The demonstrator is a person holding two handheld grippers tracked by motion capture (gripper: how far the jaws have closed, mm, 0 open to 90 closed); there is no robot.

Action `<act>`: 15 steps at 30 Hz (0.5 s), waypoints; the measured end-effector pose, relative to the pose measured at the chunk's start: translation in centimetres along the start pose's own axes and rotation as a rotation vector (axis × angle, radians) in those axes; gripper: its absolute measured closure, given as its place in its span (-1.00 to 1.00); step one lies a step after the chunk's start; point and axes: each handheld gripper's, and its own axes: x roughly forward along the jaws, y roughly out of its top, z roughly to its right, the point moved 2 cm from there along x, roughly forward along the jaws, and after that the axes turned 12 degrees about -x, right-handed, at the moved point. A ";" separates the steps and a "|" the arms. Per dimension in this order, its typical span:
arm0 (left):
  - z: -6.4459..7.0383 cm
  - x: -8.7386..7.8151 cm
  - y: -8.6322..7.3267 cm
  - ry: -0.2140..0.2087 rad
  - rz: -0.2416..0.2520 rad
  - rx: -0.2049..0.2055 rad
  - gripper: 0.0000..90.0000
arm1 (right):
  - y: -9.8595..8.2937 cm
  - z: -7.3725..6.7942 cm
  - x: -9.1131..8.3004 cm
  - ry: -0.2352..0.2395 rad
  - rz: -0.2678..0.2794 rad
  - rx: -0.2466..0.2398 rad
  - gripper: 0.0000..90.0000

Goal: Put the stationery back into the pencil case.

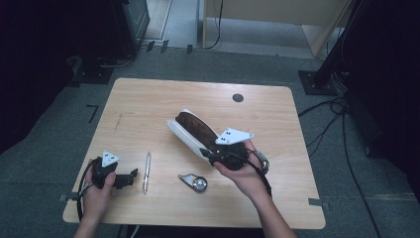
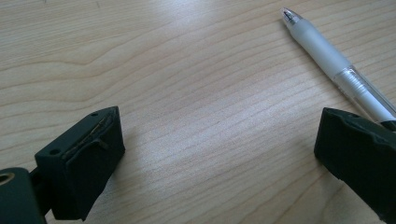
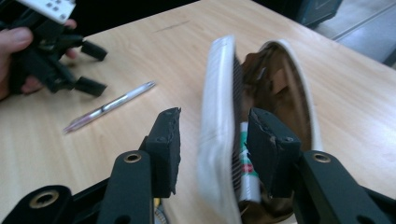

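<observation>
A white pouch [image 1: 190,130] with a brown lining lies open in the middle of the table, tilted on its side. My right gripper [image 1: 205,154] is open at its near end. In the right gripper view [image 3: 214,122] one jaw stands outside the pouch's white wall [image 3: 218,65] and the other inside it. A small white tube [image 3: 247,179] with a green and red label lies inside. A clear pen [image 1: 146,172] lies at the front left. My left gripper [image 1: 130,177] is open just left of it, low over the wood [image 2: 217,121], the pen [image 2: 336,70] beside its right jaw.
A small shiny metal object [image 1: 195,182] lies near the front edge between the two hands. The wooden table [image 1: 148,99] has a dark round hole [image 1: 237,97] at the back. Cables and dark stands [image 1: 337,89] are on the floor to the right.
</observation>
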 end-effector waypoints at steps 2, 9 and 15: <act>0.0 0.0 0.0 0.000 0.001 0.000 -0.97 | -0.6 -0.5 -0.1 0.011 0.004 -0.002 0.21; 0.0 0.0 0.0 0.001 0.001 0.000 -0.97 | -2.7 -2.4 0.0 0.057 0.009 0.002 0.19; 0.0 0.0 0.0 0.001 0.001 0.000 -0.97 | -4.7 -3.5 0.6 0.093 -0.006 0.010 0.13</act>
